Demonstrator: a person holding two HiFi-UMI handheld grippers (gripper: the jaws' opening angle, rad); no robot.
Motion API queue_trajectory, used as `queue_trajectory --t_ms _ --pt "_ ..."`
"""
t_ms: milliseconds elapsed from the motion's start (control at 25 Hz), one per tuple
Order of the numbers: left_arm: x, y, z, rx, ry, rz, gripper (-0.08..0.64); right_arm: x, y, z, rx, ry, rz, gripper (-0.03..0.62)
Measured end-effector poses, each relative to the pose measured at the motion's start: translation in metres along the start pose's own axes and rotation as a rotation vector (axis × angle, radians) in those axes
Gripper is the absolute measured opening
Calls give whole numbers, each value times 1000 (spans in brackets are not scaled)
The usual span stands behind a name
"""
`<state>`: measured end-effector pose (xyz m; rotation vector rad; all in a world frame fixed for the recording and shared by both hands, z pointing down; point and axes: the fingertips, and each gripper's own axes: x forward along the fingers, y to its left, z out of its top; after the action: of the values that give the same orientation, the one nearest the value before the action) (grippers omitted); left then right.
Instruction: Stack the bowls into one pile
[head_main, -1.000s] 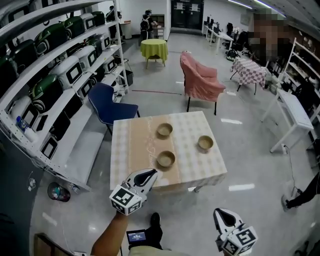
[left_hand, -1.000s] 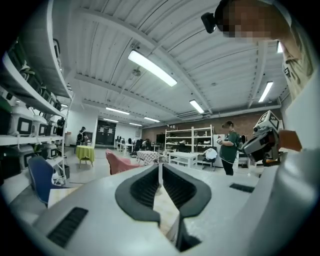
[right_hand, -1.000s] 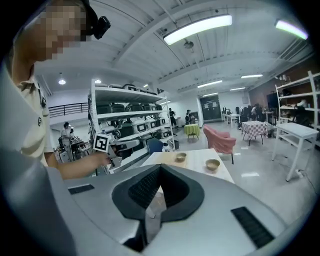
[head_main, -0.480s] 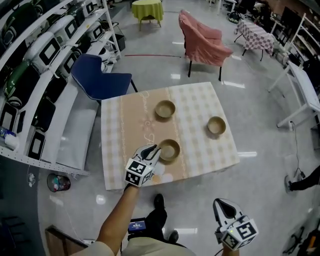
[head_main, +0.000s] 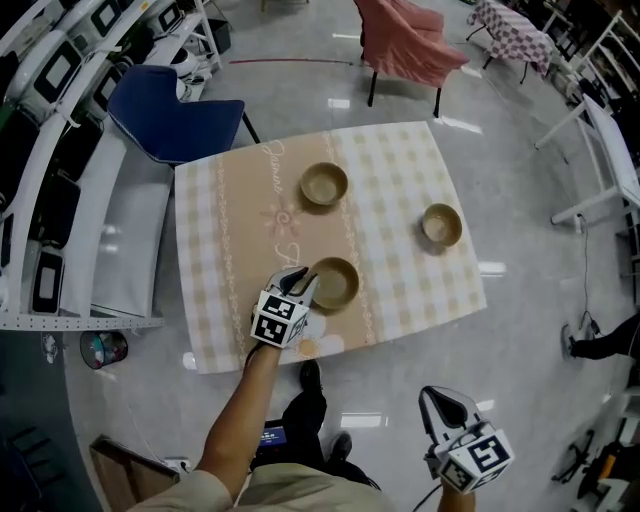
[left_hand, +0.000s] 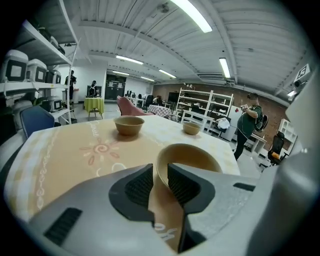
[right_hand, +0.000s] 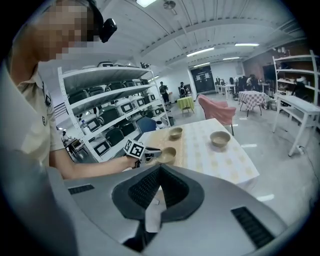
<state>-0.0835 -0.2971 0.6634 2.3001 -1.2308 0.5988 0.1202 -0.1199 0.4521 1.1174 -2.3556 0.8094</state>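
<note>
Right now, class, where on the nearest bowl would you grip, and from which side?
Pinch the near rim of the nearest bowl, one jaw inside, one outside, coming from the near side: it sits upright, open, thin-walled, as the left gripper straddles it.

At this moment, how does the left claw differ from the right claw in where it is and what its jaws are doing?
The left claw is over the beige checked table; the right claw is off it, above the grey floor. The left claw's jaws stand apart astride the near rim of the closest round tan bowl; the right claw's jaws are shut with nothing between them. Both point toward the table.
</note>
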Motion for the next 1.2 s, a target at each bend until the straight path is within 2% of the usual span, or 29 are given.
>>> queue_trajectory --t_ms 200,400,600,760,1000,1200 --pt "11 7 -8 -12 70 3 51 21 3 13 2 12 12 5" --pt "7 4 3 -80 71 -42 25 37 8 28 -15 6 36 4" --pt "-10 -8 27 -60 44 -58 18 44 17 48 -41 -8 56 4" --pt "-24 -17 58 -62 -5 -70 18 39 18 58 -111 3 57 4" --pt "-29 -37 107 -57 -63 -90 18 24 11 78 -112 -42 68 4" --pt "-13 -56 143 -57 -93 -98 18 17 -22 89 -95 -92 77 3"
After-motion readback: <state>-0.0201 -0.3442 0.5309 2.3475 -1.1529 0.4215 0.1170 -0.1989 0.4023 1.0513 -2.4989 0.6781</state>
